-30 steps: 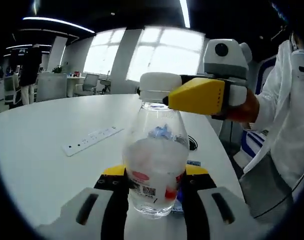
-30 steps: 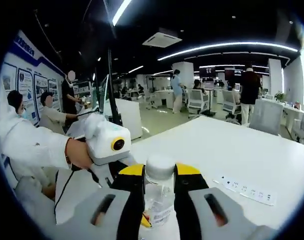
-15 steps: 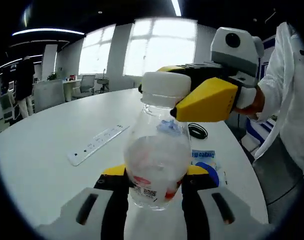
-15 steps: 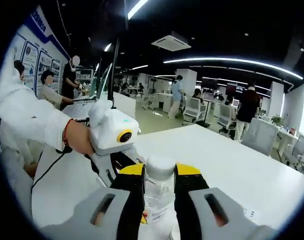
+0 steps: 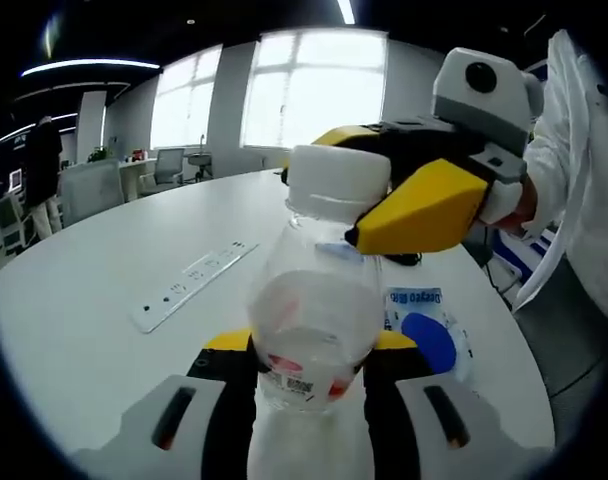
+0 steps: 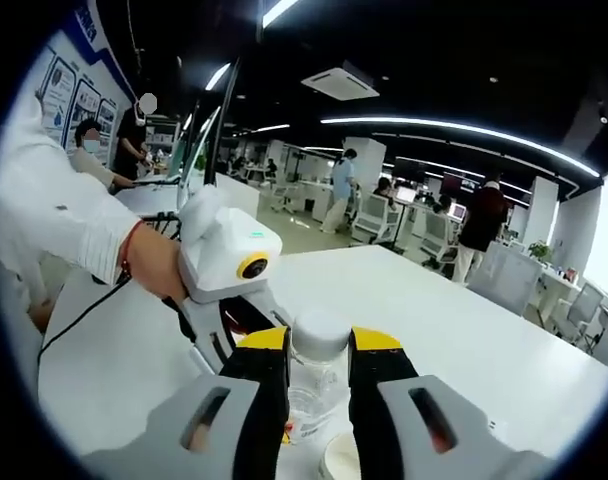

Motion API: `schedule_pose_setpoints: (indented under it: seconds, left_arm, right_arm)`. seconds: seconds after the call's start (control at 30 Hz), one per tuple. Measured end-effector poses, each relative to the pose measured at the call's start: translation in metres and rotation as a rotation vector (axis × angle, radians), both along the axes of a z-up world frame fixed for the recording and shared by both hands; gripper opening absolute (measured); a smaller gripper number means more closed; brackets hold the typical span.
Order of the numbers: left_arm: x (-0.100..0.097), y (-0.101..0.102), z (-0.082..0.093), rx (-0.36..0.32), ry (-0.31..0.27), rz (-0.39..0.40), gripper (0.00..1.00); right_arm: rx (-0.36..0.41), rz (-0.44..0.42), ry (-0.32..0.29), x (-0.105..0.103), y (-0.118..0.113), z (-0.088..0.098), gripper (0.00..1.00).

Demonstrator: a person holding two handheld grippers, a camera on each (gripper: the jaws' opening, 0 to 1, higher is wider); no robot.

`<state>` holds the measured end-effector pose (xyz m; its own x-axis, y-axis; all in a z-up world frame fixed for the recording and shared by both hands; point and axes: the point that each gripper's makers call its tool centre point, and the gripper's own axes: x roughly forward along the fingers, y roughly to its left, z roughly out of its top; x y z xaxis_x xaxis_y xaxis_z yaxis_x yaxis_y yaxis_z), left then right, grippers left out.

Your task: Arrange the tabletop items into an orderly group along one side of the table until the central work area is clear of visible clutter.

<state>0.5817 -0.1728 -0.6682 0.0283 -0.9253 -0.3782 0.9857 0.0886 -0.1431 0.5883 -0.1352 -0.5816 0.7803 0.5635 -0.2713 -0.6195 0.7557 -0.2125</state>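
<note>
Sideways, power strip [image 5: 189, 285] beyond claw-clamped bottle [image 5: 314, 320].

Left gripper [image 5: 309, 360] jaws clamp bottle [image 5: 314, 320] body; right gripper [image 6: 319, 365] jaws clamp its cap [image 6: 320, 333], coming from the right.

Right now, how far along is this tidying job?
Early, it seems. Nothing visibly looks grouped yet. In hand: the clear bottle, its body in the left tongs, its white cap between the right tongs. Left: the power strip and a blue-printed packet lie apart on the white table.
</note>
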Motion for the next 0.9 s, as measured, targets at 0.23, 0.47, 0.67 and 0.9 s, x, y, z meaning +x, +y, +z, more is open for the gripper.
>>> schedule_pose_setpoints:
  seconds: [0.23, 0.47, 0.67, 0.9]
  left_arm:
    - [0.003, -0.003, -0.006, 0.001, 0.000, -0.009, 0.41]
    - [0.005, -0.004, -0.011, 0.003, 0.003, -0.017, 0.41]
    - [0.007, -0.005, -0.014, 0.010, 0.008, -0.011, 0.42]
    - [0.007, -0.004, -0.015, 0.010, 0.010, -0.009, 0.42]
  right_arm:
    - [-0.022, -0.020, -0.006, 0.004, -0.004, -0.007, 0.20]
    - [-0.037, -0.037, -0.004, 0.006, -0.006, -0.012, 0.20]
    - [-0.051, -0.052, 0.003, 0.007, -0.009, -0.018, 0.20]
    - [-0.039, -0.073, 0.023, 0.007, -0.014, -0.019, 0.20]
